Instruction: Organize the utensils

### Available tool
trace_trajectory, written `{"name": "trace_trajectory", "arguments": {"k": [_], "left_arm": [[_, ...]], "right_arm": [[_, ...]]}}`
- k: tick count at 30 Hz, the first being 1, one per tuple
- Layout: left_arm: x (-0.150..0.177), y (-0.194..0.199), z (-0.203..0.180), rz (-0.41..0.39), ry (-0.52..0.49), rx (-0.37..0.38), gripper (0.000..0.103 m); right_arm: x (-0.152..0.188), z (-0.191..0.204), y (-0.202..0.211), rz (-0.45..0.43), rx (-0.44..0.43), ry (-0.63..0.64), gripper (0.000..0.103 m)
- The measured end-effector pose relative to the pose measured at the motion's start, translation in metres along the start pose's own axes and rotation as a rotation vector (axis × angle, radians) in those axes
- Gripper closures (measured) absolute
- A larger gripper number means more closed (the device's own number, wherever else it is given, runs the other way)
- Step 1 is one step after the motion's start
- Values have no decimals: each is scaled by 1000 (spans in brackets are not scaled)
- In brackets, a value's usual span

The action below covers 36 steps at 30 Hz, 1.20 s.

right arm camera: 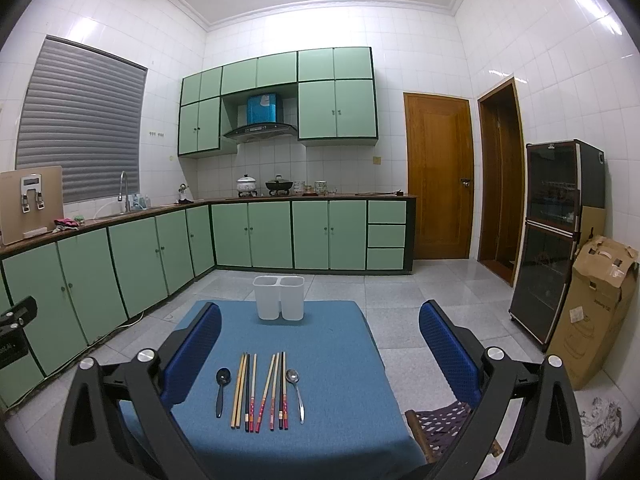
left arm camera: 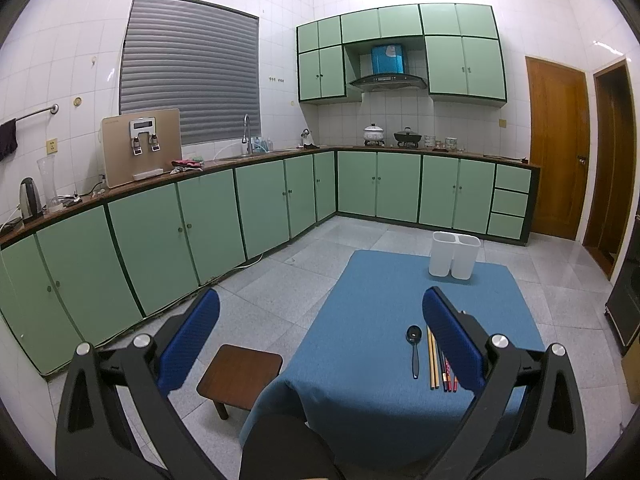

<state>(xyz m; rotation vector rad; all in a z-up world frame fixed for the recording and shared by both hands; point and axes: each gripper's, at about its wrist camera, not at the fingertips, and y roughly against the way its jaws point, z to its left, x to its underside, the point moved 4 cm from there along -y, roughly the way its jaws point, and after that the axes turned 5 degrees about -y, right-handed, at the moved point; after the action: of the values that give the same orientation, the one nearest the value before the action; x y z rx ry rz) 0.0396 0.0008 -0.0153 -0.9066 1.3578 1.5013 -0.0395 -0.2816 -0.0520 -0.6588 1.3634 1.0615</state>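
Wooden stool left of blue-clothed table; chopsticks in tidy row, both grippers spread apart, empty.

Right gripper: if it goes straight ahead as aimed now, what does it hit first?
Likely the white two-compartment holder at the table's far edge. The right gripper is open, centred on it, above the chopsticks and spoons. Depth is unclear; it may pass over.
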Motion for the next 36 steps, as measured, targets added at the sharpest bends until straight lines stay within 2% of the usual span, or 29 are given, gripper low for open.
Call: {"name": "trace_trajectory", "arguments": {"k": [36], "left_arm": [[0,-1,-1,1,2,5,5]], "right_arm": [[-4,3,-1,0,2,3,6]]}}
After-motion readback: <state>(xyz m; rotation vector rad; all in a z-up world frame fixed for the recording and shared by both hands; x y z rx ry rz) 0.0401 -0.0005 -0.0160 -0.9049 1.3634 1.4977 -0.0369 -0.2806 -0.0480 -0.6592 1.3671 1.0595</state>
